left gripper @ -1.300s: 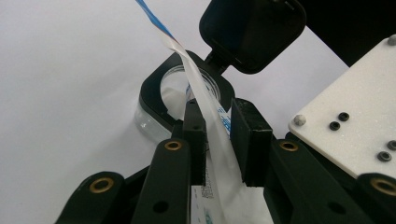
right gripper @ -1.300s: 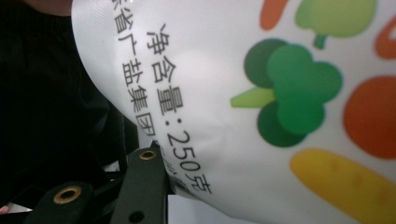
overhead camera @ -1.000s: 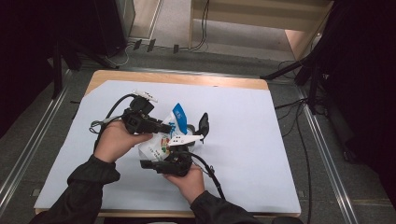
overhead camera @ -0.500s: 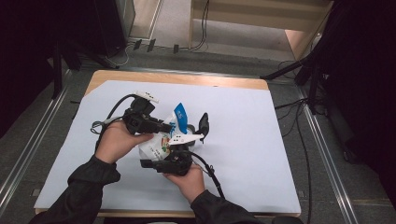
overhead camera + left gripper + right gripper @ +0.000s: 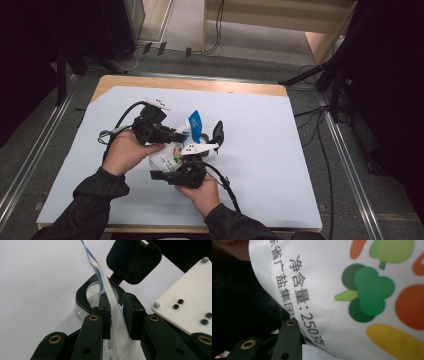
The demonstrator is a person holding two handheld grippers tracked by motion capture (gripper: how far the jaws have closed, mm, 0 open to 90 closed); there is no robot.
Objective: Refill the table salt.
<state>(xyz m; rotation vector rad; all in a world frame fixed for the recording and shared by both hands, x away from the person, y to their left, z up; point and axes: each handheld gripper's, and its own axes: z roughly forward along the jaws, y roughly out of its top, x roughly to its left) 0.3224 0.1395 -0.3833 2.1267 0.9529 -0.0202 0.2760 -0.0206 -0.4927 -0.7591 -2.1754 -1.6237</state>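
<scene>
**Both grippers on a printed pouch above an open jar**

The table (image 5: pixel 300 165), covered by a pale sheet, takes up the centre of the high view, and I see my work gathered left of its middle. Two dark sleeves enter from the lower edge of that frame.

The pouch (image 5: pixel 172 152) is white with a blue top strip that rises toward the centre of the high view. In the right gripper view it fills the upper right, showing black characters, a green broccoli figure, and orange and yellow vegetables (image 5: pixel 372 292). In the left gripper view its blue-edged top runs up from lower centre to the top edge (image 5: pixel 112 305).

My left gripper (image 5: pixel 182 136) sits at centre left of the high view and points right. In its own view the two pads stand narrow, the pouch's thin upper part between them and against the left pad (image 5: pixel 105 315); I read this as a pinch on the pouch.

My right gripper (image 5: pixel 167 172) lies below it, in the lower centre. One jaw shows at the lower left of its own view, at the pouch's edge; I cannot tell whether it clamps.

The jar (image 5: pixel 86 296), a clear round vessel in a black collar, stands under the pouch's tip, its black hinged lid (image 5: pixel 133 260) raised at the upper right.
</scene>
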